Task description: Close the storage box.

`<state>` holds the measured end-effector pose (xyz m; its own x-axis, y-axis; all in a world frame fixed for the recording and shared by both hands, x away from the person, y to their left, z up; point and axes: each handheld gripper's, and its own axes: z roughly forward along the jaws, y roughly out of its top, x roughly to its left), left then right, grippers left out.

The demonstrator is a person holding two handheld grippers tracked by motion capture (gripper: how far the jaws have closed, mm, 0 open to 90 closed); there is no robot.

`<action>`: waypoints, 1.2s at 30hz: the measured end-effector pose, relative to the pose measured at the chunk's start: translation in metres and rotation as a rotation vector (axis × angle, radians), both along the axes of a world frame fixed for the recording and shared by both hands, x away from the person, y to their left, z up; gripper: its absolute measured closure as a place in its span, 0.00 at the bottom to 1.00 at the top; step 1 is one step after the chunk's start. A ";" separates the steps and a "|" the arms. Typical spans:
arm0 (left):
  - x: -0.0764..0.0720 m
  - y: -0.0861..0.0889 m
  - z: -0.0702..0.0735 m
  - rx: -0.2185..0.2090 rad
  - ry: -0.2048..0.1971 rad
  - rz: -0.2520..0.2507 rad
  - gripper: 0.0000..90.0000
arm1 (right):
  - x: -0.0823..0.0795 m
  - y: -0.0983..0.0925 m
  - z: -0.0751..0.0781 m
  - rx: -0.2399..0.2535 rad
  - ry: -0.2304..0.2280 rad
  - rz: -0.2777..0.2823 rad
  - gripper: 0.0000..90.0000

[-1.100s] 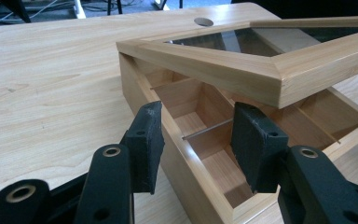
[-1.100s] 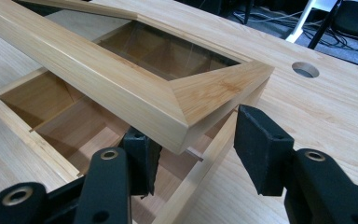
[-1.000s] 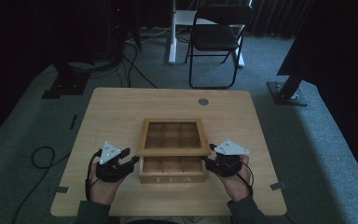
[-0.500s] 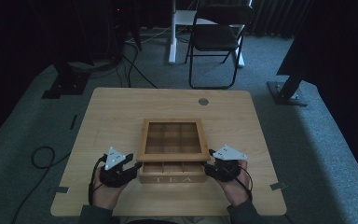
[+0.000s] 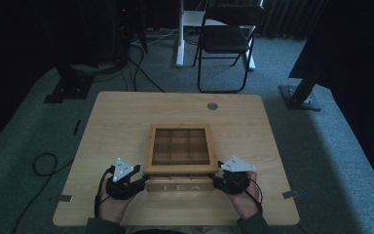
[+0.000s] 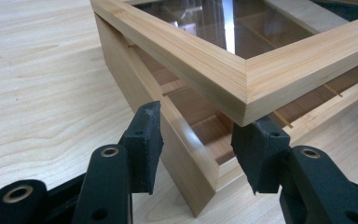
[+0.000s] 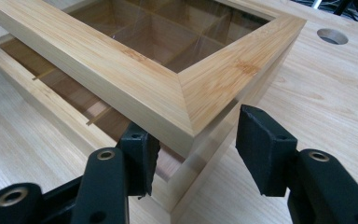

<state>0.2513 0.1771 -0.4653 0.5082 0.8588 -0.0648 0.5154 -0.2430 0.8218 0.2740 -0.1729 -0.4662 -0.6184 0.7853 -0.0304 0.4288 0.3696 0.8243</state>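
Observation:
A wooden tea box (image 5: 179,186) marked TEA stands at the table's near edge, its compartments bare. Its glass-paned lid (image 5: 180,169) hangs slightly raised at the front, with a gap over the base. My left gripper (image 5: 139,181) straddles the front left corner. In the left gripper view (image 6: 198,140) one pad (image 6: 142,144) stands outside the side wall and the other sits under the lid's corner (image 6: 244,88). My right gripper (image 5: 217,181) straddles the front right corner (image 7: 196,144), with one pad (image 7: 137,158) under the lid's front rail (image 7: 121,79) and the other out beside the box. Both are open.
The light wooden table (image 5: 126,117) has a round cable hole (image 5: 213,106) near its far edge. Behind it on the carpet stand a folding chair (image 5: 226,39) and two dark stand bases (image 5: 68,87) (image 5: 299,95). A cable loops on the floor (image 5: 44,163) at the left.
The lid's front edge has come down toward the base, narrowing the gap. Both hands have sunk a little with it and stay at the box's front corners.

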 end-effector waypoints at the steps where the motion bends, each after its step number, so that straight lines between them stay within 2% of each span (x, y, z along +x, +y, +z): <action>1: 0.000 0.000 -0.001 -0.001 0.003 0.001 0.59 | 0.000 0.000 -0.001 0.000 0.003 0.001 0.54; 23: -0.004 -0.003 -0.016 0.005 0.030 0.006 0.59 | -0.005 -0.002 -0.014 -0.020 0.034 0.011 0.53; 36: -0.008 -0.003 -0.018 0.002 0.036 0.006 0.59 | -0.009 -0.005 -0.015 -0.013 0.041 0.019 0.52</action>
<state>0.2436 0.1745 -0.4836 0.5004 0.8620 -0.0815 0.5461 -0.2412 0.8022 0.2646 -0.1779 -0.4811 -0.6343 0.7729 -0.0145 0.4551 0.3885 0.8012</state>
